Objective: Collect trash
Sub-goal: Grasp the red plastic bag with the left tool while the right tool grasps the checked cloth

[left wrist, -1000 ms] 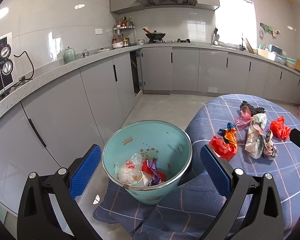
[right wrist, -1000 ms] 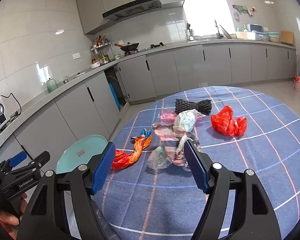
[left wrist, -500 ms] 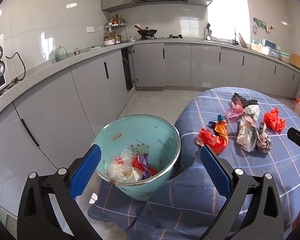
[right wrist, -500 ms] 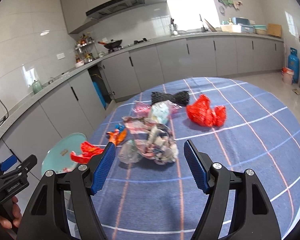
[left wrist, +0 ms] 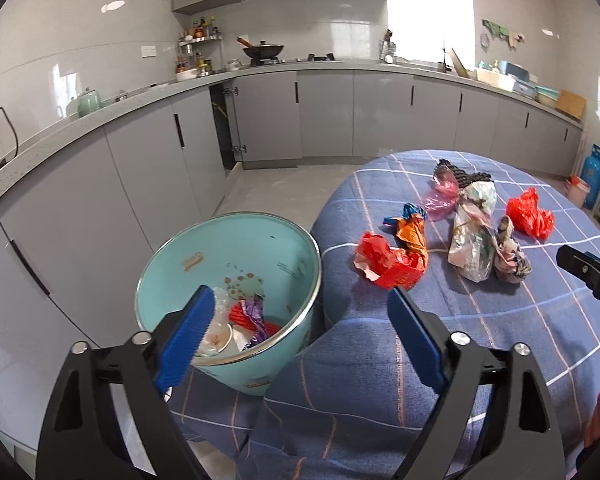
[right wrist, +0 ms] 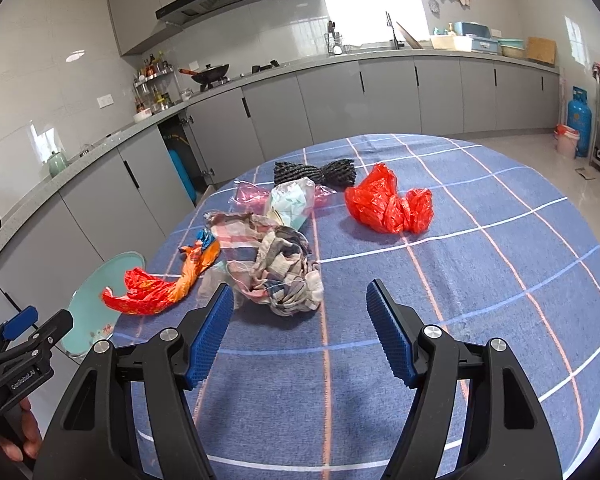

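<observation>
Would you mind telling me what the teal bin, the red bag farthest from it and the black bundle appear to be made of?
Teal bin: probably painted or enamelled metal, glossy, with a bright silvery rim. Red bag: thin plastic film, shiny and translucent, crumpled into sharp folds. Black bundle: looks like woven netting or cord, matte with a ribbed texture; the exact material is unclear.

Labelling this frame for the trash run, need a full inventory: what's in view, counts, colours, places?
trash bin: 1, teal, beside the table edge, wrappers inside
table: 1, round, blue checked cloth
red-orange wrapper: 1, table edge nearest the bin
checked crumpled bag: 1, grey-pink, ahead of the right claw
clear bag: 1, pale teal contents, behind the checked one
pink bag: 1, beside the clear bag
black mesh bundle: 1, far side
red bag: 1, apart from the pile
wok: 1, black, on the stove
gas cylinder: 1, blue, on the floor
left claw: open, just been closing, nothing between
right claw: open, empty
</observation>
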The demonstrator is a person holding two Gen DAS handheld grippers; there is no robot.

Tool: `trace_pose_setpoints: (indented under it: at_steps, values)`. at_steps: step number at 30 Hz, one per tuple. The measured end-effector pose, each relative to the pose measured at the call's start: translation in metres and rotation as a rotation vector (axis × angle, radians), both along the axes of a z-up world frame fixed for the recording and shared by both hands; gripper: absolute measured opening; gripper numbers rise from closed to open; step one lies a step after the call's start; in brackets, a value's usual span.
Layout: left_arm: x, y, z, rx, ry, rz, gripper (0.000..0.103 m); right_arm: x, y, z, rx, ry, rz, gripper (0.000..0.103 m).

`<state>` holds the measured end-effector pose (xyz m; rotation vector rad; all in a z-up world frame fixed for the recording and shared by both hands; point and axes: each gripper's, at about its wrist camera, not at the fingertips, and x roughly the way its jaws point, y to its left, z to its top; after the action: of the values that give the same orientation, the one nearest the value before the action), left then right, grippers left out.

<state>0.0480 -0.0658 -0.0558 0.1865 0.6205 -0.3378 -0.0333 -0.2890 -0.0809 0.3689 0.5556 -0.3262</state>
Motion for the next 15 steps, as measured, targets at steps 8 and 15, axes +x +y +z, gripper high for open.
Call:
trace_pose_setpoints:
  at_steps: [8, 15]
  values:
    - [0.013, -0.034, -0.002, 0.015, -0.008, -0.078, 0.078, 0.032, -0.020, -0.006, 0.074, 0.051, 0.050, 0.069]
    - [0.034, -0.063, -0.012, 0.021, 0.023, -0.119, 0.072, 0.068, -0.034, -0.021, 0.172, 0.113, 0.089, 0.069]
